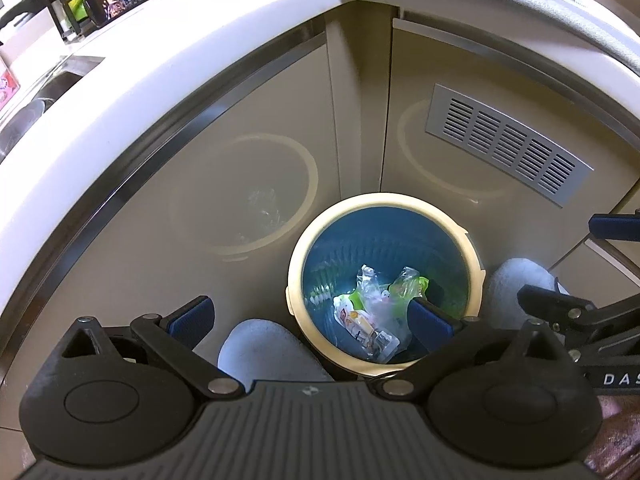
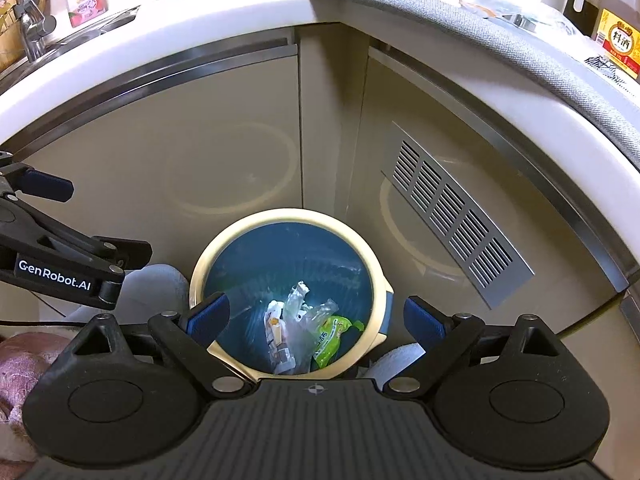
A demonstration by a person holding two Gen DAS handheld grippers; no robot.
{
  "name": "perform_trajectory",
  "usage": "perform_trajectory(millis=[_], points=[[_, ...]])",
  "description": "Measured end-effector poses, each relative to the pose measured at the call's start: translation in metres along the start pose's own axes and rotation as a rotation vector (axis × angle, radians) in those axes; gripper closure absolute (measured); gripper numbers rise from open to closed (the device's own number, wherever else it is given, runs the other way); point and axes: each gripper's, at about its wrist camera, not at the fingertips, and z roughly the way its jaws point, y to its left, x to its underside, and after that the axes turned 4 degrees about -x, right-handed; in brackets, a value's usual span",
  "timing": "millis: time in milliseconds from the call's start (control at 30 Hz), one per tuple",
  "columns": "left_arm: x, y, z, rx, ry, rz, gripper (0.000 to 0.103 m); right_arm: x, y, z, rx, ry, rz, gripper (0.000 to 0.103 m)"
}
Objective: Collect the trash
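Round waste bin [image 1: 478,264], cream rim, blue liner, stands on the floor in the inner corner of beige glossy cabinet doors [image 1: 256,168]. Its rim shows as a reflection in both door faces.

Inside the bin, at the bottom: crumpled clear plastic wrapper [image 2: 298,300], green-and-yellow printed packet [image 2: 334,338], white printed sachet [image 2: 276,322]. All three lie touching in one heap.

Left gripper [image 1: 310,314] hangs above the bin, blue-padded fingers [image 1: 190,318] spread wide, nothing between them. Right gripper [image 2: 316,320] likewise over the bin mouth, fingers wide apart and empty.

Silver slotted vent grille [image 2: 456,220] is set in the right-hand door. White countertop edge [image 1: 132,80] curves above; grey fabric mat [image 2: 460,12] overhangs it. Pale grey slipper toes [image 1: 268,348] sit just beside the bin on both sides.
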Motion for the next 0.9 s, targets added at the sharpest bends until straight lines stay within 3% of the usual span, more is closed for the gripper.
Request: perform_trajectory(millis=[433,900], points=[[-0.007,0.0,-0.004,-0.009,-0.026,0.022,0.0,0.0,-0.004,-0.004,-0.002,-0.025,0.016,0.008],[-0.037,0.004,-0.024,0.004,-0.088,0.014,0.0,-0.016,-0.01,-0.023,-0.025,-0.094,-0.008,0.008]])
